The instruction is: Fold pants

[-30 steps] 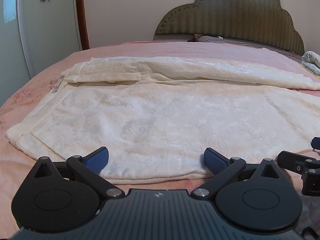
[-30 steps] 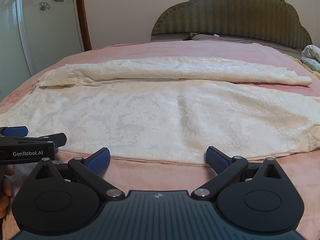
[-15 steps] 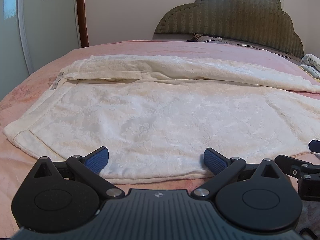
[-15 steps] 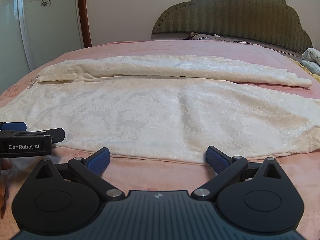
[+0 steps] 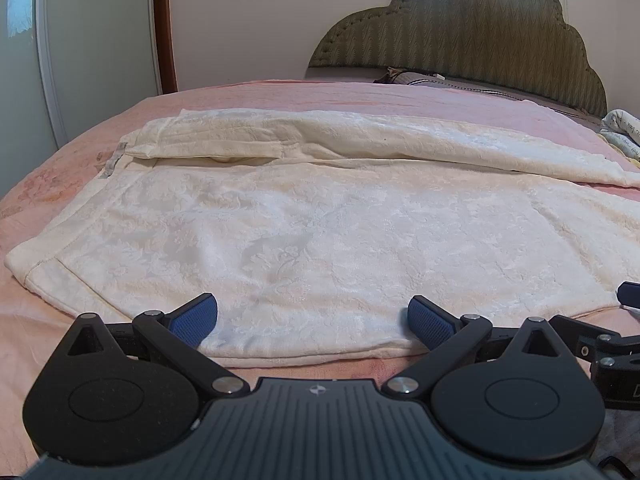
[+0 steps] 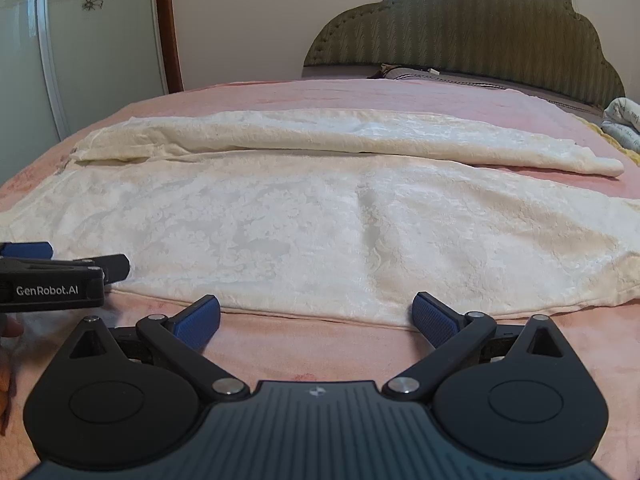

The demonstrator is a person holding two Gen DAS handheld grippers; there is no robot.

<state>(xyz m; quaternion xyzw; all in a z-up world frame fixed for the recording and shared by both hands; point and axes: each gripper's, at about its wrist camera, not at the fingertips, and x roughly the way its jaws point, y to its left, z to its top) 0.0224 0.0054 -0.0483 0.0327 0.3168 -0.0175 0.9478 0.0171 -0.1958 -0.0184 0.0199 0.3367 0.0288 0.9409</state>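
Observation:
Cream patterned pants (image 5: 320, 232) lie spread flat across a pink bed, waistband at the left, one leg near, the other leg (image 6: 340, 136) lying behind it. My left gripper (image 5: 313, 318) is open, its blue pads over the near hem edge of the pants. My right gripper (image 6: 316, 320) is open and empty, low over the bedspread just short of the near edge of the pants (image 6: 340, 232). Each gripper shows at the side of the other's view: the right one (image 5: 600, 344) and the left one (image 6: 60, 276).
The pink bedspread (image 6: 360, 92) runs back to a padded green headboard (image 5: 460, 36). A pillow (image 6: 420, 74) lies by the headboard. Bundled bedding (image 6: 624, 120) sits at the far right. A glass door with flower stickers (image 6: 80, 40) stands at the left.
Both grippers have edged slightly forward and lower toward the near edge of the pants. Both stay open. The pants have not moved.

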